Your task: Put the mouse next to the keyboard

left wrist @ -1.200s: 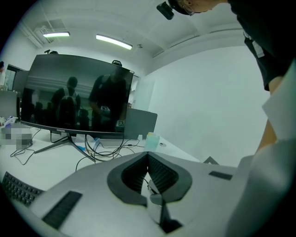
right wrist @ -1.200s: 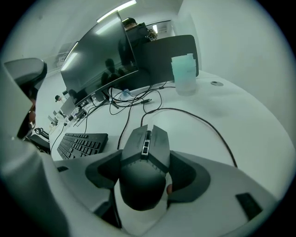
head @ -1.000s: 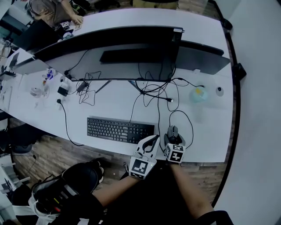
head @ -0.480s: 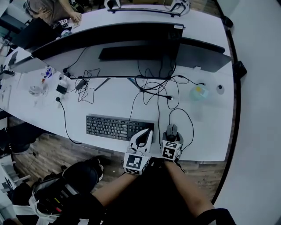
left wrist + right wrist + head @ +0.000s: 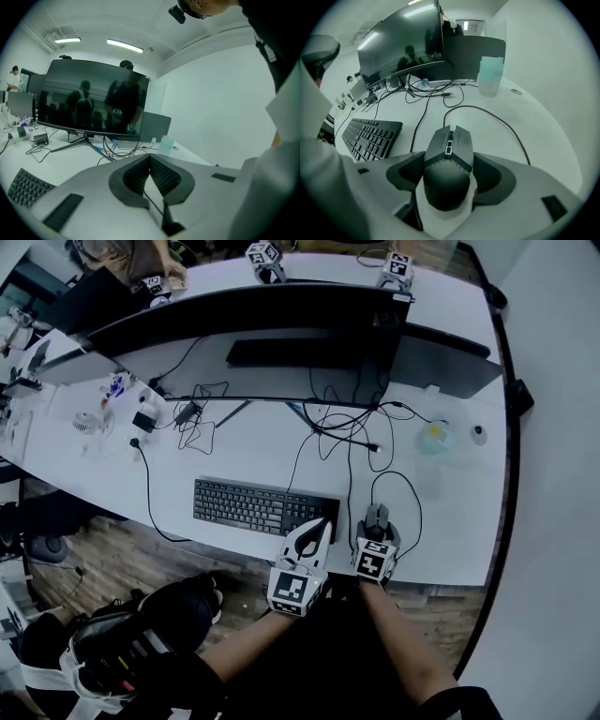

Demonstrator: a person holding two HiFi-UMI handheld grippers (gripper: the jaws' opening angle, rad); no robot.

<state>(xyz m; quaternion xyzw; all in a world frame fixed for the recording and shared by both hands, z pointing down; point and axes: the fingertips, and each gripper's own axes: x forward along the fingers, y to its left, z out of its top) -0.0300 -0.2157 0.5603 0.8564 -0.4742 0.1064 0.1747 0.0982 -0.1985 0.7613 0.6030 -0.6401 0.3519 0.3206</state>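
Observation:
A black wired mouse (image 5: 449,164) sits on the white desk (image 5: 543,136), and my right gripper (image 5: 449,174) is shut on its sides. In the head view the mouse (image 5: 377,517) lies near the desk's front edge, a short way right of the black keyboard (image 5: 265,508). The right gripper (image 5: 376,529) is just behind it. The keyboard (image 5: 370,136) shows to the left of the mouse in the right gripper view. My left gripper (image 5: 320,528) hovers at the keyboard's right end, and its jaws meet with nothing between them (image 5: 150,161).
A wide dark monitor (image 5: 253,324) stands at the back, with tangled cables (image 5: 342,432) under it. A pale cup (image 5: 490,76) stands far right. The mouse cable (image 5: 487,117) loops over the desk. Small items (image 5: 141,418) lie at the left. A person's hand (image 5: 169,277) is at the far side.
The head view has shifted slightly. My left gripper has drawn in toward the keyboard's right end. The right gripper stays on the mouse in about the same place.

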